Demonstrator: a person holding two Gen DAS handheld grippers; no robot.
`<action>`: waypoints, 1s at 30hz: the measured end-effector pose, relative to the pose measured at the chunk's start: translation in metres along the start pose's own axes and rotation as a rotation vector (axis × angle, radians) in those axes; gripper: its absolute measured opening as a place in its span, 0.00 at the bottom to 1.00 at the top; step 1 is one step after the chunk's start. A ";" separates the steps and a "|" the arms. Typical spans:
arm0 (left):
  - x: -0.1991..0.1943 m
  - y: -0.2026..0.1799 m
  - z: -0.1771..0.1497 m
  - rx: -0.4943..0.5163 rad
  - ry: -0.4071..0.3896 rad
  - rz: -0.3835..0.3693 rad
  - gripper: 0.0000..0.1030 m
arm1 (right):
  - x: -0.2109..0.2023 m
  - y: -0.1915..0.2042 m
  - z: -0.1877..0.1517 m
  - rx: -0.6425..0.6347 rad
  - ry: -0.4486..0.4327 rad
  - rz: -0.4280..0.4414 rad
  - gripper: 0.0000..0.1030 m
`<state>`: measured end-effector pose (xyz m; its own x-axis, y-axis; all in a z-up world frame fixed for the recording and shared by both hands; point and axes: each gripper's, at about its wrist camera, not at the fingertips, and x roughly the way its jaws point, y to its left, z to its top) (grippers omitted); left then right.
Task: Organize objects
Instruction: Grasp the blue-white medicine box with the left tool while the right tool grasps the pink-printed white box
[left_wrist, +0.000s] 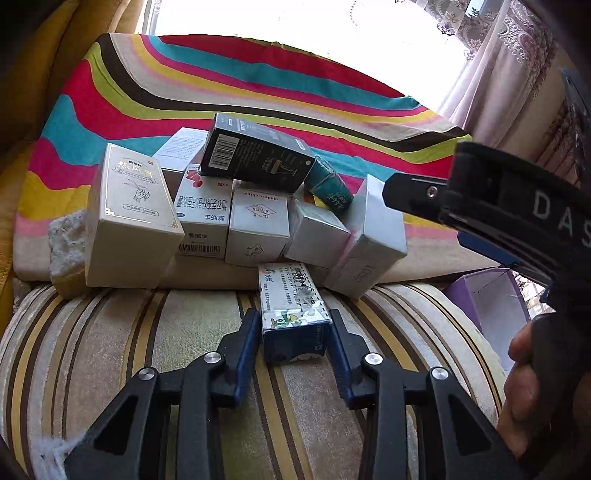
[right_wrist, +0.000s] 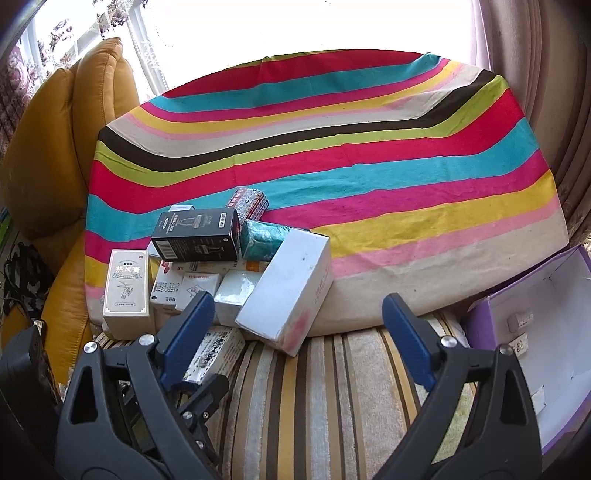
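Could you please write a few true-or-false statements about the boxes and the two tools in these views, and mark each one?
1. The black box lies on top of the pile of boxes. True.
2. The left tool has a narrow blue-ended box between its fingers. True.
3. The right tool is clamped on the large white box. False: its fingers stand wide apart and hold nothing.
4. The purple box is packed full. False: it stands open, with only a few small items visible inside.
5. The pile sits at the front edge of a striped cloth. True.
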<state>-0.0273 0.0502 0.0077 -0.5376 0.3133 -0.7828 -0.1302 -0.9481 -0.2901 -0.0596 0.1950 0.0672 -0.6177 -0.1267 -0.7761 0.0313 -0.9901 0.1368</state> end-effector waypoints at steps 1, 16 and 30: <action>-0.001 0.001 -0.002 0.000 -0.001 -0.003 0.36 | 0.003 0.003 0.001 -0.004 -0.001 -0.017 0.91; -0.023 0.008 -0.021 -0.007 -0.035 -0.034 0.33 | 0.026 -0.002 -0.009 -0.023 0.020 -0.030 0.55; -0.028 0.000 -0.026 0.029 -0.044 -0.045 0.33 | 0.004 -0.040 -0.031 0.024 -0.004 0.073 0.41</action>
<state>0.0090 0.0425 0.0150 -0.5671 0.3535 -0.7440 -0.1788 -0.9345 -0.3077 -0.0396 0.2326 0.0394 -0.6174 -0.1979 -0.7614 0.0575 -0.9766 0.2072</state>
